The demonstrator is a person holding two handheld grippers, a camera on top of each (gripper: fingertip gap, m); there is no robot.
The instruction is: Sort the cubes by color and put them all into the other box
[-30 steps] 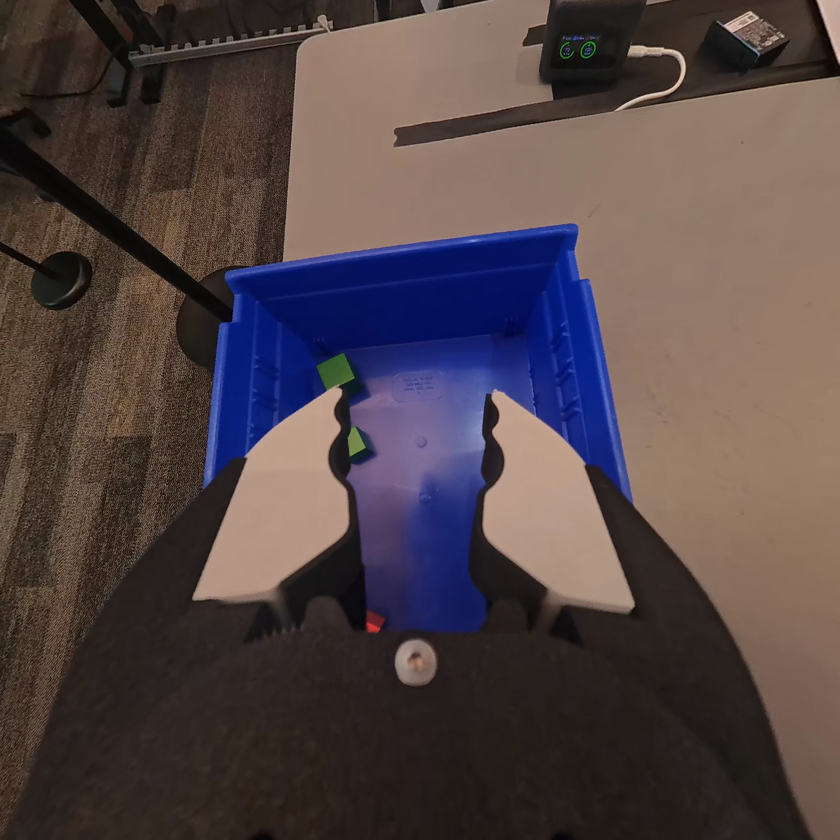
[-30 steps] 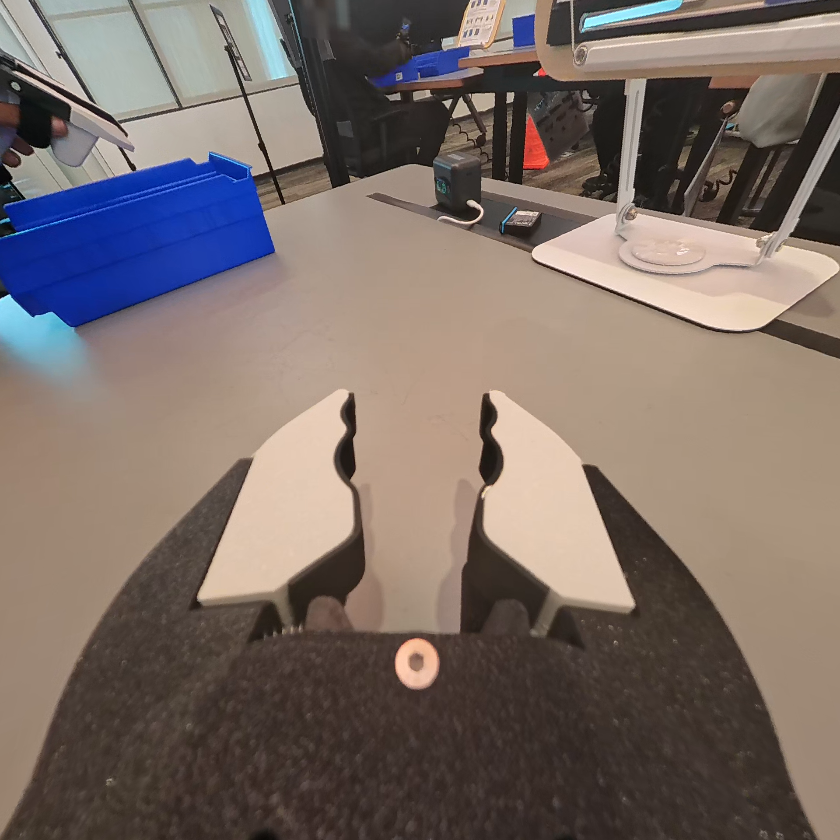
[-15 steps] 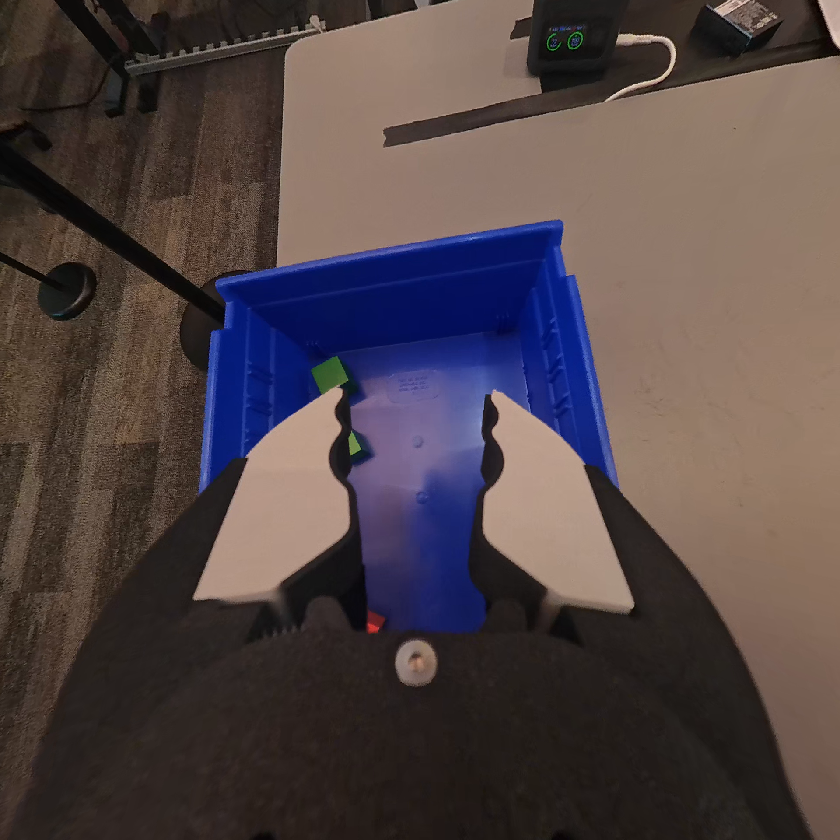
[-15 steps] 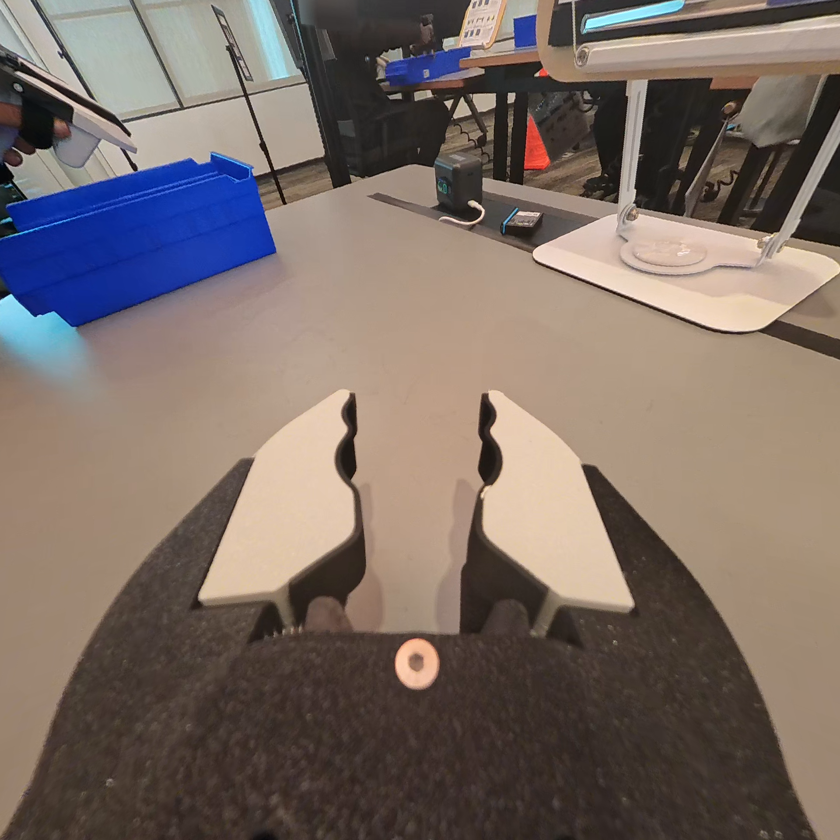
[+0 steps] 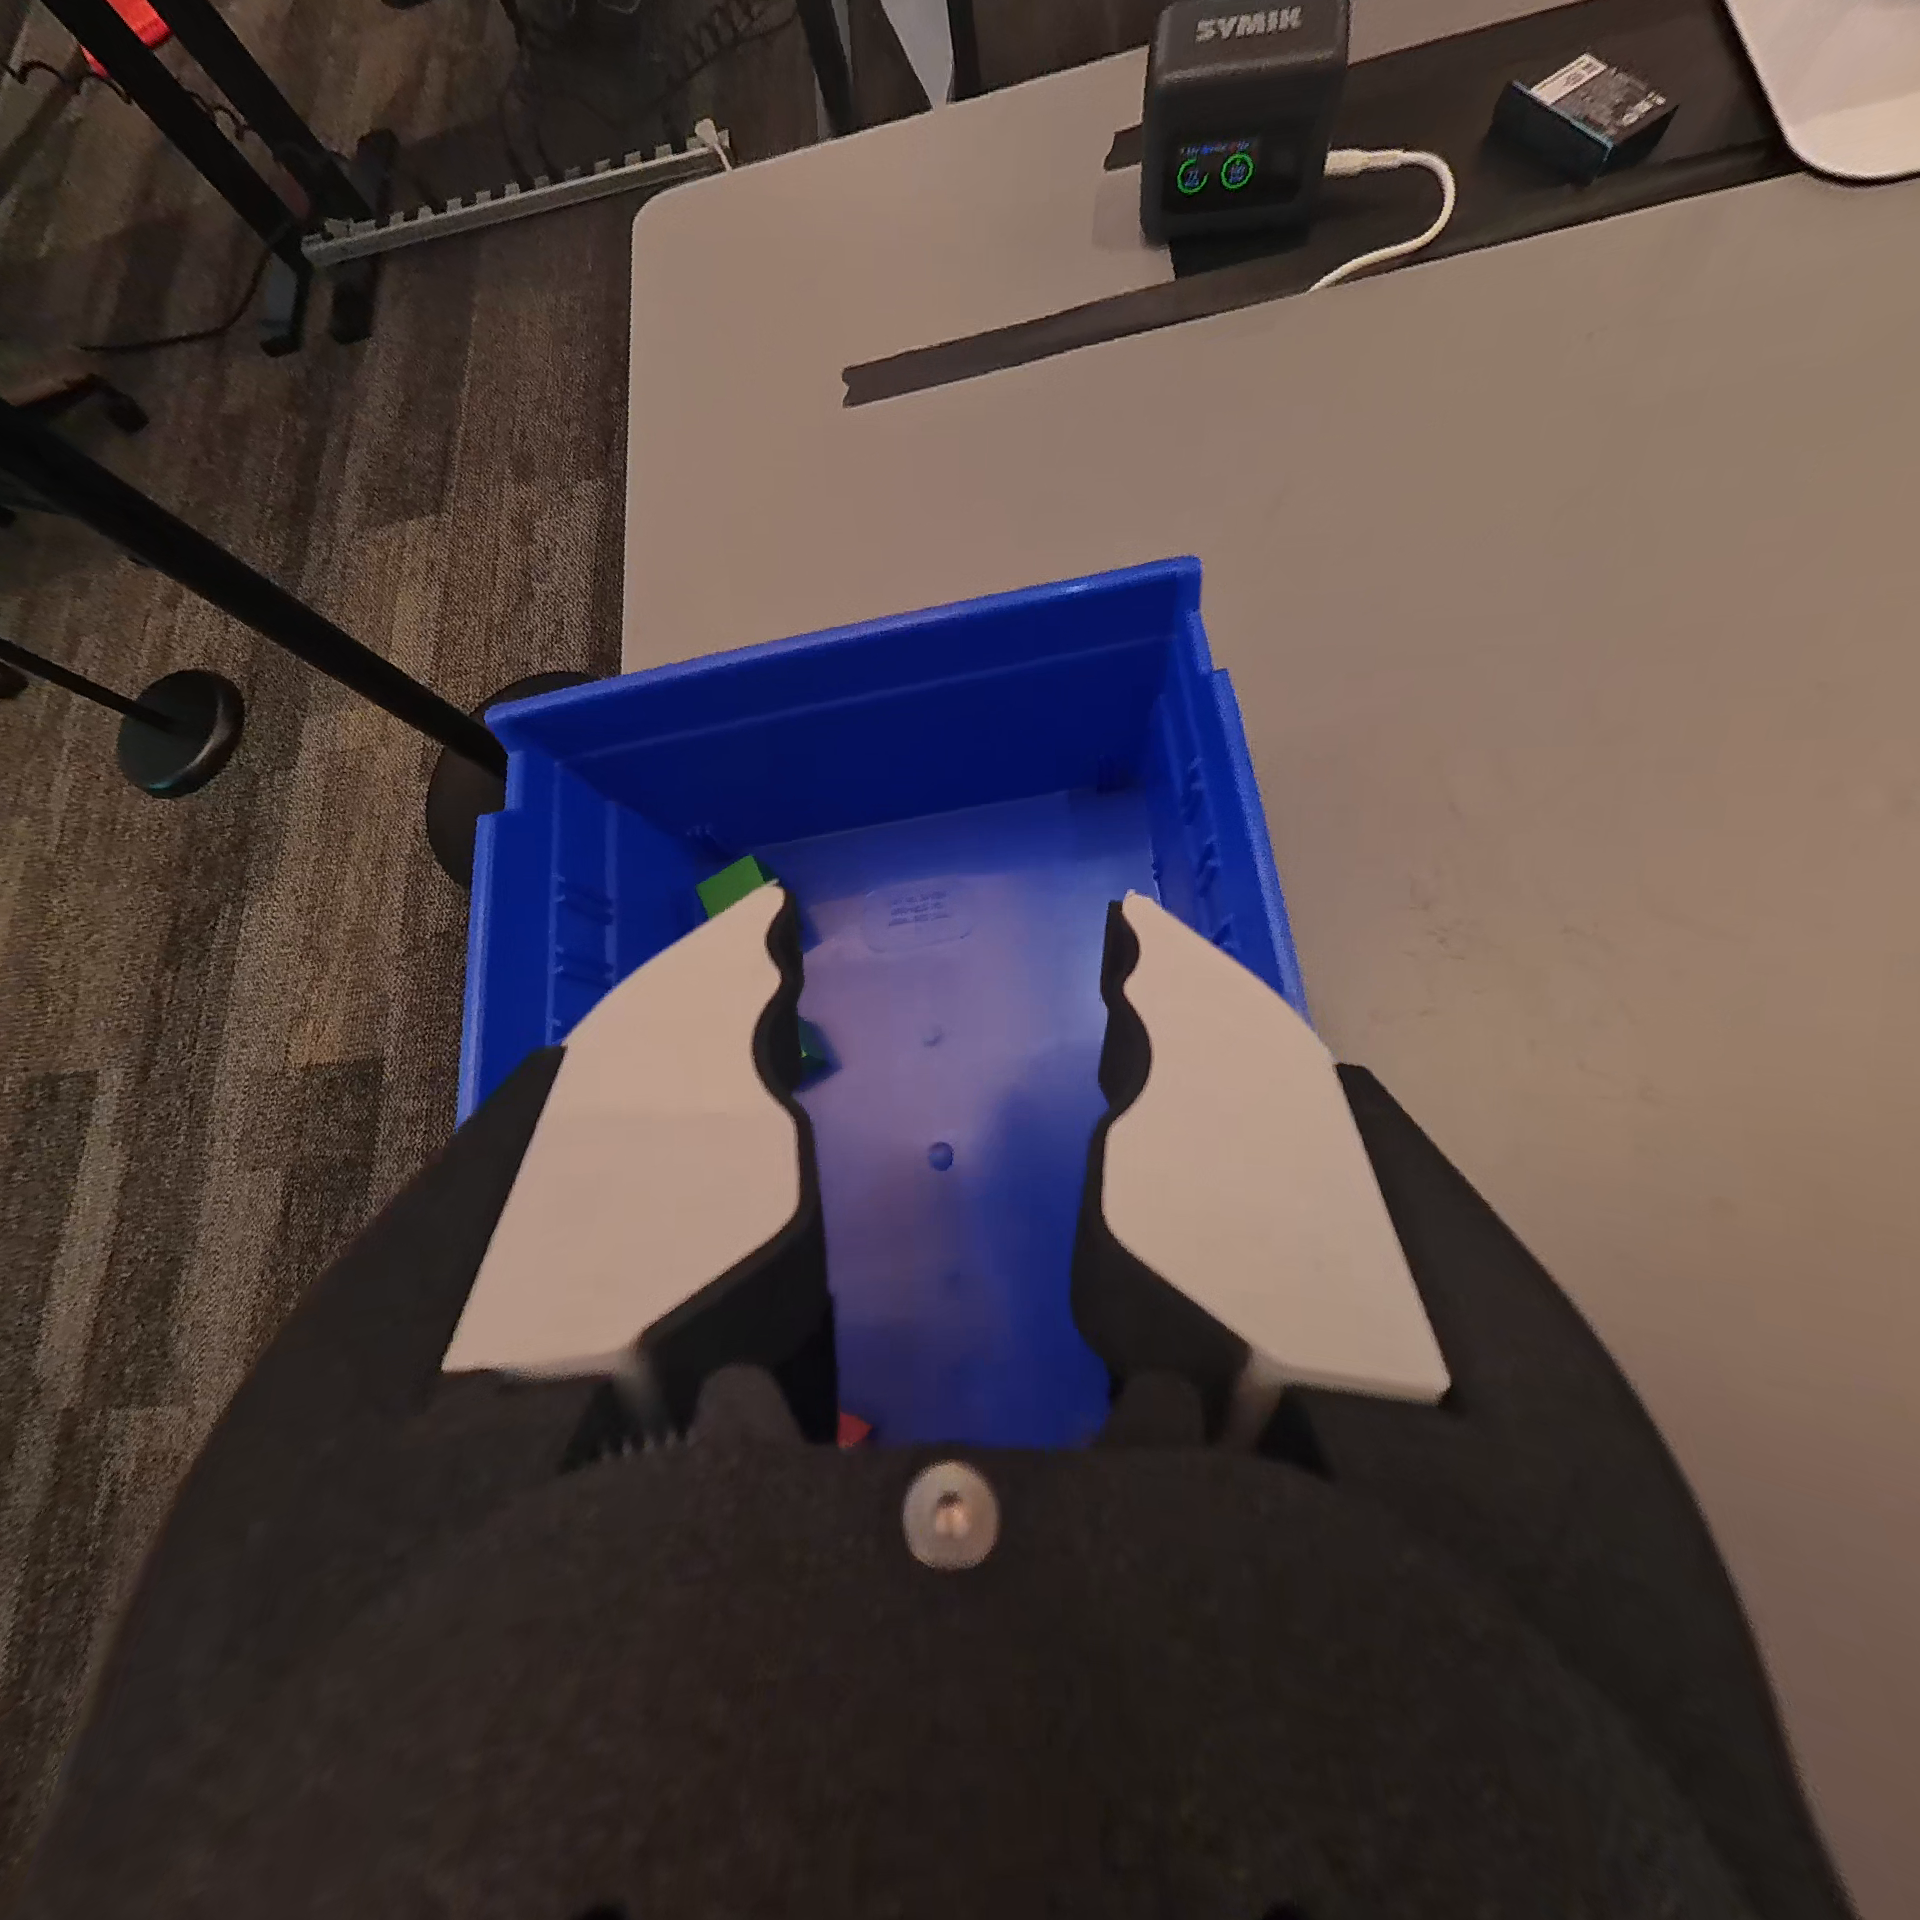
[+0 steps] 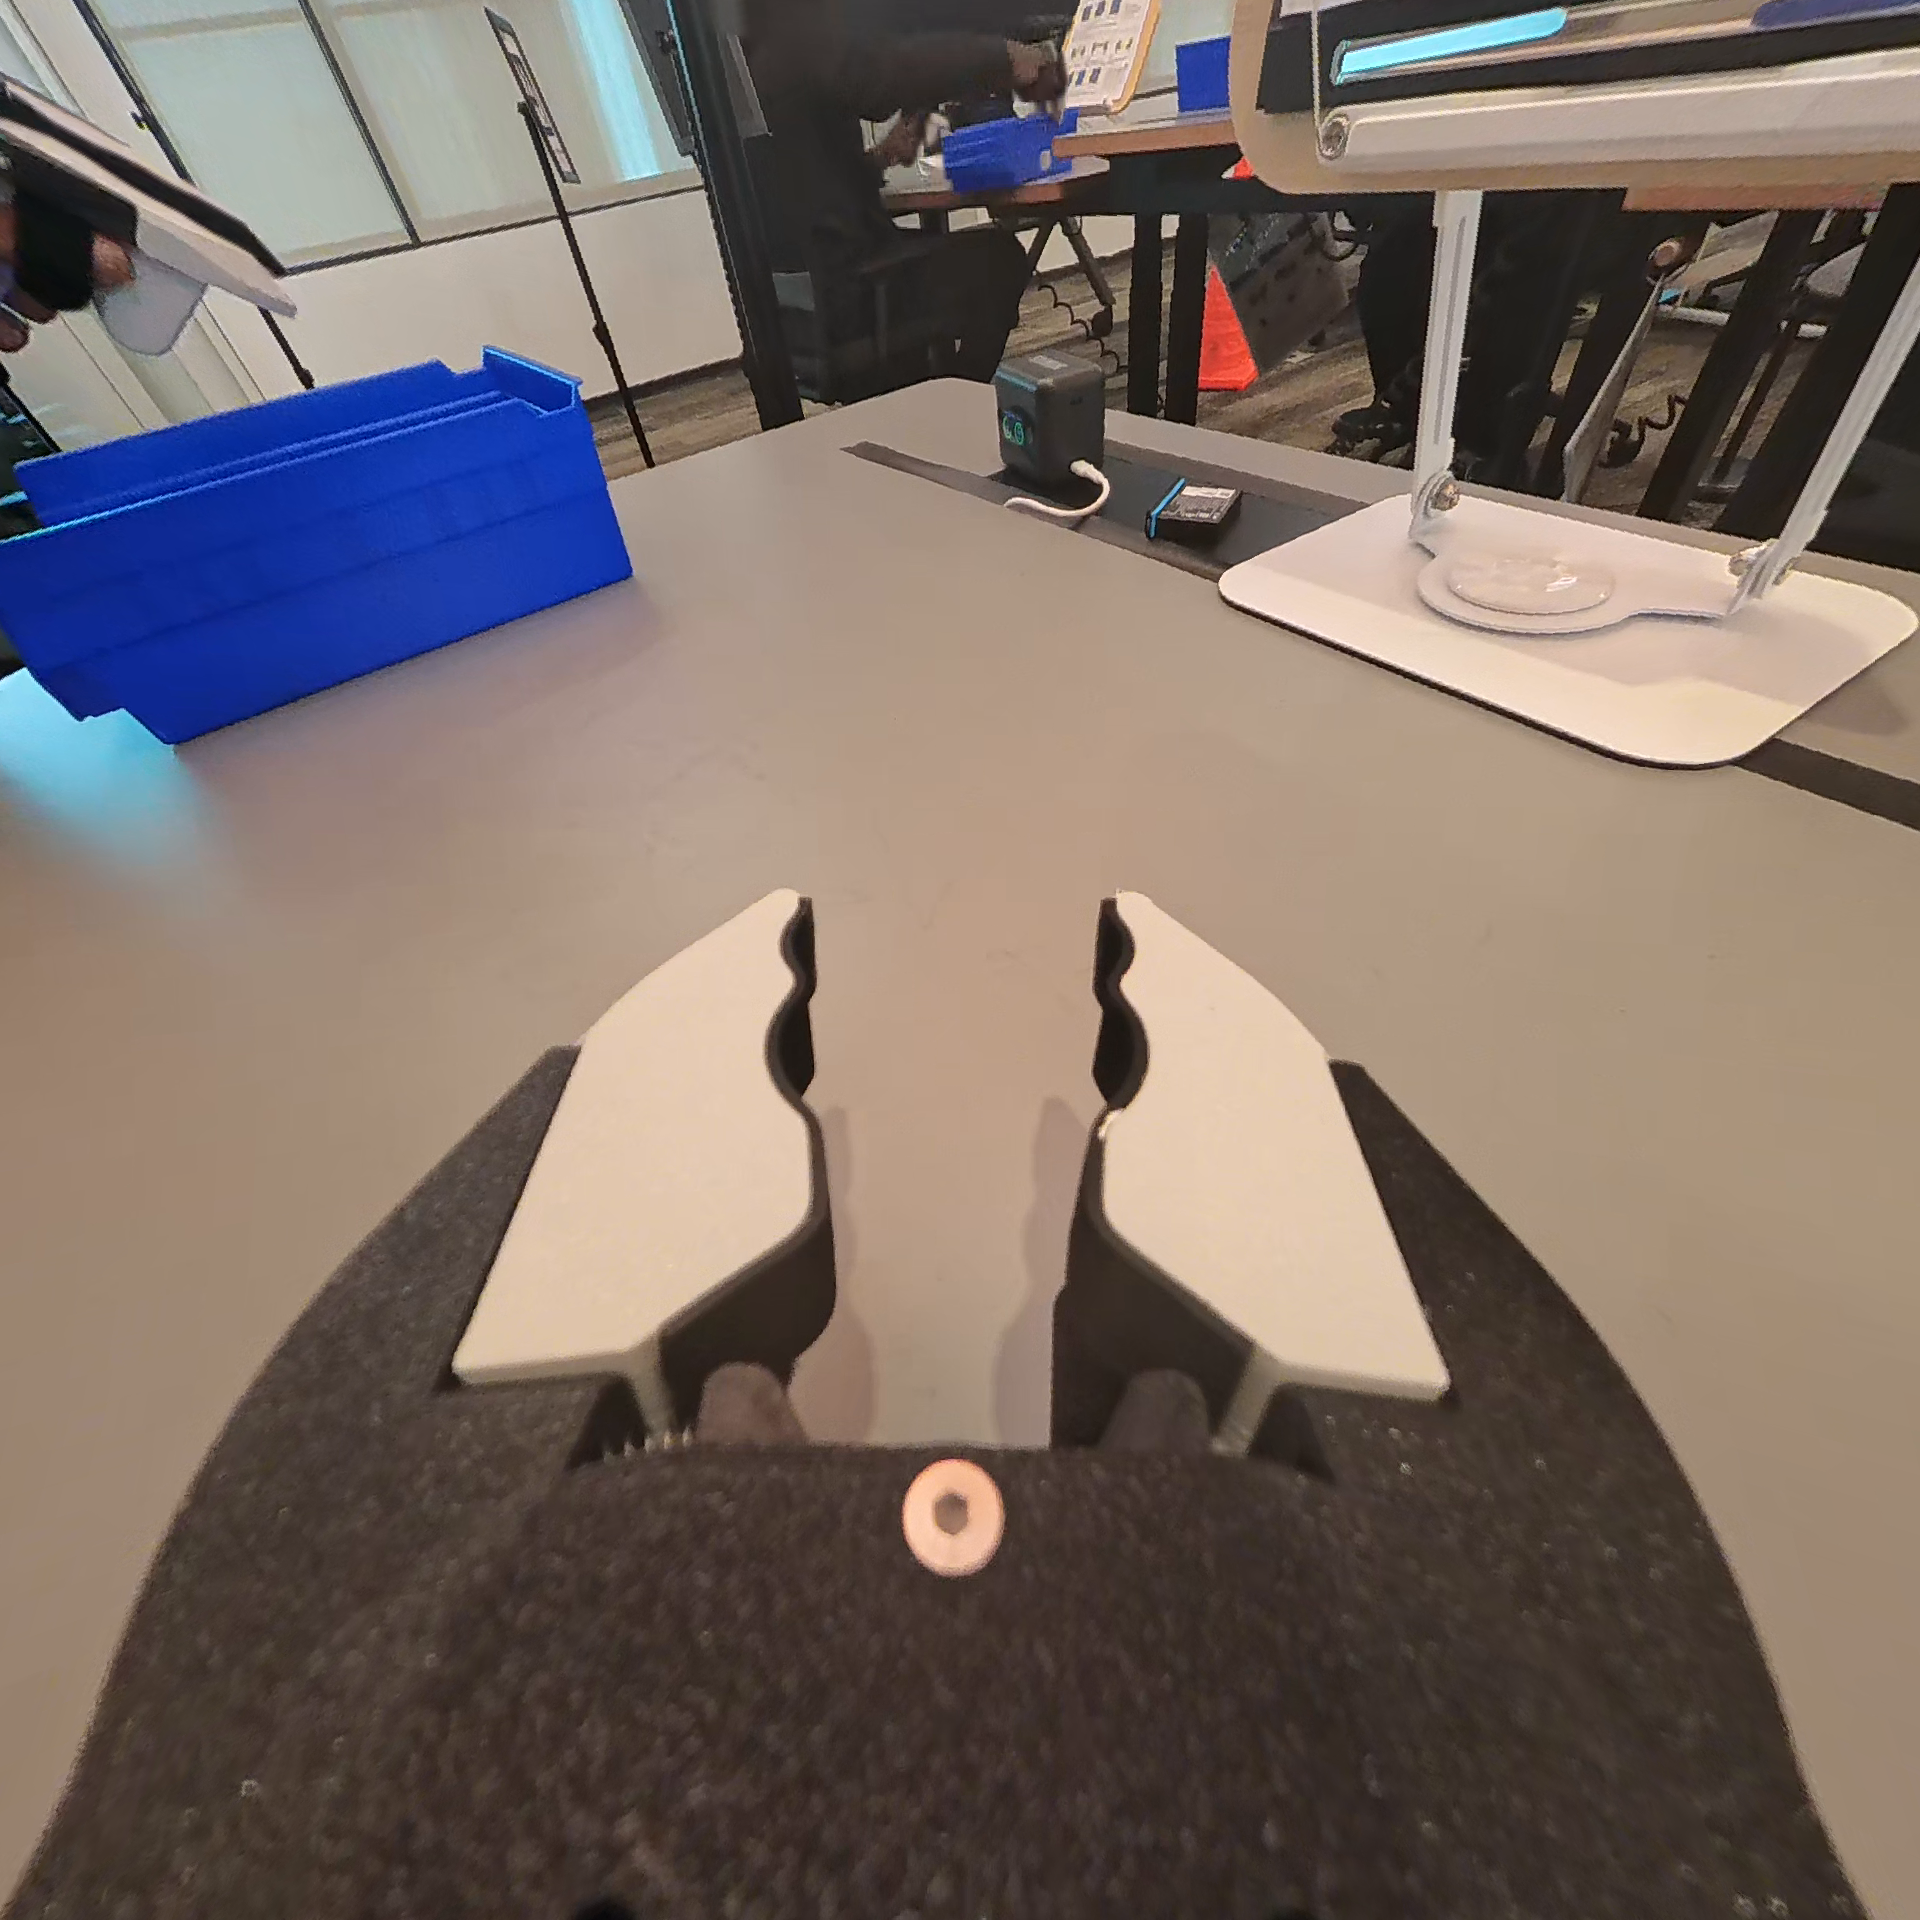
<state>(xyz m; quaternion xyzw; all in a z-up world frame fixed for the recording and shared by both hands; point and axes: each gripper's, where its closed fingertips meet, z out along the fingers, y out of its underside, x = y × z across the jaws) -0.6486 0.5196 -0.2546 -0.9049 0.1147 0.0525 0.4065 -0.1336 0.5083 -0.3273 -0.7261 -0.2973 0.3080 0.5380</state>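
Hovering over the blue box (image 5: 862, 717), the left gripper (image 5: 948, 914) is released and holds nothing.

The box sits at the table's (image 5: 1455, 644) left edge. Inside it, a green cube (image 5: 732, 883) lies in the far left corner, partly behind the left fingertip; a second green cube (image 5: 812, 1044) shows just beside that finger, along the left wall, and a red cube (image 5: 852, 1432) peeks out at the near end, mostly hidden by the gripper body. The right gripper (image 6: 954, 914) is low over bare table, well apart from the box, its jaws spread and empty. A charger (image 6: 1044, 421) and a small black pack (image 6: 1195, 509) sit at the far edge, with a white stand base (image 6: 1558, 644) near the far right corner.
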